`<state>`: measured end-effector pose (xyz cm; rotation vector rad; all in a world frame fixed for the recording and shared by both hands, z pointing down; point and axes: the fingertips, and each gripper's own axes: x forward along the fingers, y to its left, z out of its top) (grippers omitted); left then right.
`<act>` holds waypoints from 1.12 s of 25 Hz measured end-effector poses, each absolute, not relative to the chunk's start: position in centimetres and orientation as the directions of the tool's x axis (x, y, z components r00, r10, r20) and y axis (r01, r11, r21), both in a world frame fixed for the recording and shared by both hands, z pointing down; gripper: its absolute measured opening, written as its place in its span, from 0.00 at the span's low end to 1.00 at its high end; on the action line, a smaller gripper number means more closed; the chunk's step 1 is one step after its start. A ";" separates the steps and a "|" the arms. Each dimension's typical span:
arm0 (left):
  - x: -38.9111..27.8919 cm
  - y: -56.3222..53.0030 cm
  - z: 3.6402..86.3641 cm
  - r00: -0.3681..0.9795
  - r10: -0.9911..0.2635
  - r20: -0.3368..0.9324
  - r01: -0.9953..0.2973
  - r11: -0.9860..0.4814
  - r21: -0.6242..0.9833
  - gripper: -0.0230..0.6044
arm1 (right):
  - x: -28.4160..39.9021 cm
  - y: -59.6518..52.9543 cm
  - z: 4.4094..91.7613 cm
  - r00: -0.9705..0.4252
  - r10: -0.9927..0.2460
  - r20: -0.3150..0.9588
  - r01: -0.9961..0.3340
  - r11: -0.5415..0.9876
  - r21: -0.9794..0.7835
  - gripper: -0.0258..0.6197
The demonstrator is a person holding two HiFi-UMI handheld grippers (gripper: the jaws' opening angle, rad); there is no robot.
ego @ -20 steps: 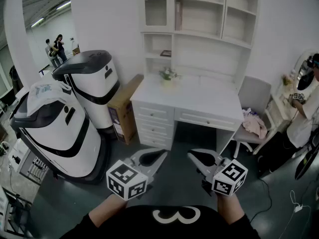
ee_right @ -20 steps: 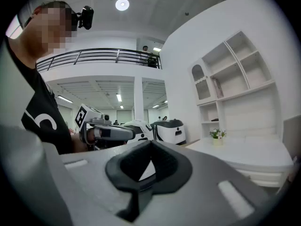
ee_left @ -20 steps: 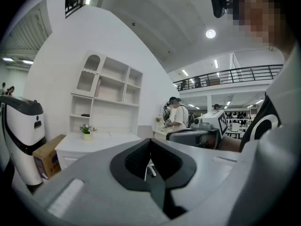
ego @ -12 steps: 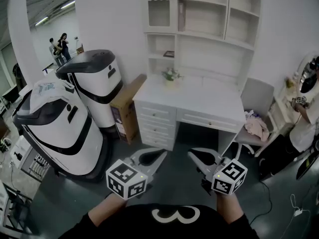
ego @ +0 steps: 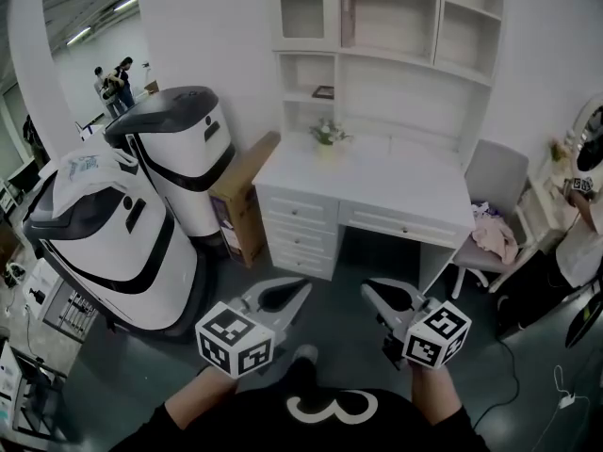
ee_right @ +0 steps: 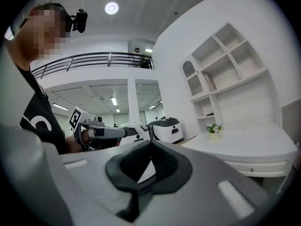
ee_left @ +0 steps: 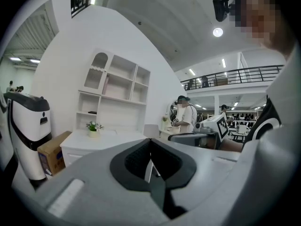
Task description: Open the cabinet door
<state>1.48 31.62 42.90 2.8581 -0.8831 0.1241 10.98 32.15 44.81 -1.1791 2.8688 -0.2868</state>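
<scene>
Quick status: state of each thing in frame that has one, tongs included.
Left tongs: shut, empty.
Right tongs: shut, empty.
Cabinet door: closed, untouched, both tongs far from it.
Desk drawers: all closed.
Chair: beside the desk, pink clothes on the seat.

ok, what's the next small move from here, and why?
Probably walk closer to the desk first: the left gripper and right gripper are shut, empty, and well short of the arched cabinet door high above it.
</scene>
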 end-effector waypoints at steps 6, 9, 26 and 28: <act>2.1 26.8 45.0 0.832 -0.537 0.140 -0.553 -0.823 0.130 0.05 | 11.7 27.6 46.7 -0.707 -0.705 0.051 -0.700 0.688 -0.193 0.03; 2.6 23.5 45.8 0.841 -0.522 0.143 -0.539 -0.830 0.140 0.05 | 12.2 24.3 47.2 -0.703 -0.709 0.058 -0.704 0.682 -0.195 0.03; 3.4 -12.7 46.5 0.868 -0.461 0.183 -0.492 -0.845 0.209 0.05 | 12.4 -11.3 47.7 -0.679 -0.723 0.130 -0.727 0.638 -0.253 0.03; 3.4 -16.4 46.4 0.872 -0.454 0.183 -0.486 -0.850 0.203 0.05 | 12.7 -15.0 47.4 -0.669 -0.731 0.137 -0.738 0.632 -0.237 0.03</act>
